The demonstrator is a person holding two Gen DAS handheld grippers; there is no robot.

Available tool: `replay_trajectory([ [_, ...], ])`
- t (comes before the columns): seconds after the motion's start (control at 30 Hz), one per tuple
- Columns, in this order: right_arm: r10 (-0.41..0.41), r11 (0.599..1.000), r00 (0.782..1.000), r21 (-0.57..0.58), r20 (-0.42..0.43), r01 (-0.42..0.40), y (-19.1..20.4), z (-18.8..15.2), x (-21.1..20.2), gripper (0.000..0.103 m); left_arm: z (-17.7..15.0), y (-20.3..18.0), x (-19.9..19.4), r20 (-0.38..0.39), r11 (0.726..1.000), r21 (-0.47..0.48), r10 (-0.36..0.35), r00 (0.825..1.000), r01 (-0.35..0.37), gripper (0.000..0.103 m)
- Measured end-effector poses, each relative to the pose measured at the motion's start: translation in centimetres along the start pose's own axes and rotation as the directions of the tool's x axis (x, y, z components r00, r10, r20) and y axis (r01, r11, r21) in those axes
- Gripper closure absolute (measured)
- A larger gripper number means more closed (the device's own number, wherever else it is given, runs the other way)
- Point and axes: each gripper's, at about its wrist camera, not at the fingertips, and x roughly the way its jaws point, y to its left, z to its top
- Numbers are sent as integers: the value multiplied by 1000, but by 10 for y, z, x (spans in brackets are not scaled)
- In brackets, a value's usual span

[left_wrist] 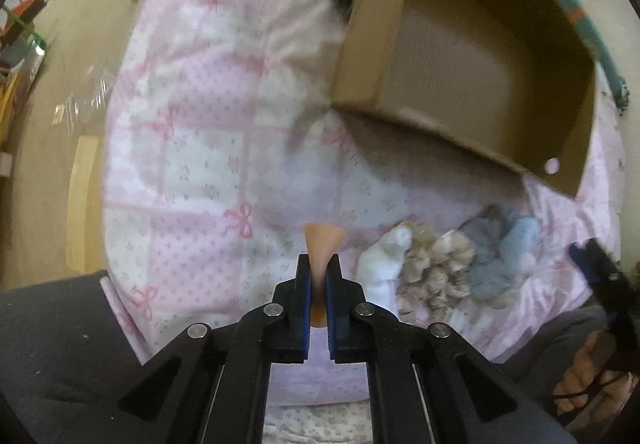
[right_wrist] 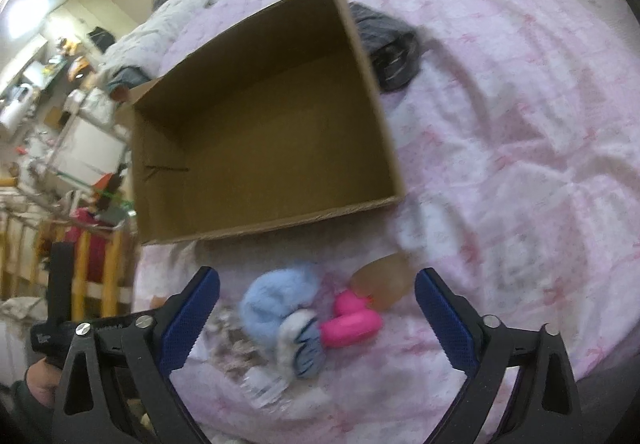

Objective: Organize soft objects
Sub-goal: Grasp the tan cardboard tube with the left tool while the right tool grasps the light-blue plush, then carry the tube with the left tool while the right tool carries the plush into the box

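Observation:
My left gripper (left_wrist: 318, 264) is shut on a soft peach-coloured object (left_wrist: 321, 244), held above the pink quilt. To its right lie a white plush (left_wrist: 384, 264), a beige fluffy piece (left_wrist: 436, 264) and a pale blue plush (left_wrist: 500, 248). An open cardboard box (left_wrist: 472, 56) lies beyond them; I see nothing inside it. My right gripper (right_wrist: 317, 286) is open above a pale blue plush (right_wrist: 276, 304), a pink rubber duck (right_wrist: 352, 320) and a translucent peach object (right_wrist: 384, 284). The box (right_wrist: 260, 132) lies just beyond them.
A pink-and-white quilt (left_wrist: 208, 132) covers the bed. A black bundle (right_wrist: 388, 52) lies right of the box. A cluttered room with shelves and a wooden rail (right_wrist: 84, 268) is off the bed's left side. My right gripper shows in the left wrist view (left_wrist: 600, 276).

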Motion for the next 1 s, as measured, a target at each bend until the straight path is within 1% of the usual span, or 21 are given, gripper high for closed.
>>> replay_trajectory([
  [0.07,51,999,997,14,-50,-50,2,-3,7,13,-2,-2,-14,38,1000,6,0,999,0,97],
  [0.1,92,995,992,34,-84,-89,2,-6,12,16,-4,-3,-16,54,1000,1,-1,999,1,97],
  [0.13,127,991,985,55,-114,-122,2,-7,18,19,1,-3,-16,58,1000,-1,0,998,0,97],
  [0.17,136,990,980,66,-144,-128,2,-9,23,19,7,-3,-11,64,1000,-1,8,998,-8,97],
  [0.2,125,991,978,62,-167,-116,3,-12,28,19,5,-11,-10,68,1000,0,16,998,-16,97],
  [0.23,106,994,976,53,-189,-97,5,-14,32,19,7,-11,-8,70,1000,2,23,997,-24,97],
  [0.27,100,995,975,50,-200,-92,6,-16,33,20,18,-8,-7,68,1000,2,24,997,-24,97],
  [0.3,100,994,972,56,-212,-90,8,-18,35,20,20,-8,-4,67,1000,5,21,998,-21,97],
  [0.4,99,992,967,99,-237,-77,14,-23,43,20,27,-14,-4,80,999,32,19,997,-22,97],
  [0.57,22,993,966,122,-256,10,29,-29,67,21,30,-11,-4,92,999,39,26,995,-30,97],
  [0.6,-14,993,967,108,-254,43,34,-29,72,23,29,-10,-4,89,999,36,26,996,-30,97],
  [0.63,-47,993,967,89,-249,71,39,-28,76,29,28,-8,-4,87,999,32,24,996,-27,97],
  [0.67,-88,992,964,63,-251,107,45,-28,81,36,28,-6,-5,86,999,25,20,996,-22,97],
  [0.7,-124,989,958,43,-259,140,49,-28,87,39,28,-5,-6,87,1000,19,17,996,-19,97],
  [0.77,-173,982,948,30,-269,187,50,-30,96,54,28,-3,-8,94,1000,13,12,995,-13,97],
  [0.8,-190,978,943,28,-272,205,47,-30,100,56,29,-3,-9,96,1000,11,11,995,-12,97],
  [0.87,-182,979,949,43,-258,200,43,-32,98,63,29,-3,-11,99,1000,9,9,995,-10,97],
  [0.93,-156,984,955,50,-251,173,41,-32,92,68,29,-4,-11,99,1000,10,7,995,-8,97],
  [1.0,-124,989,962,48,-243,139,37,-31,79,69,29,-6,-12,102,1000,16,6,995,-8,97],
])
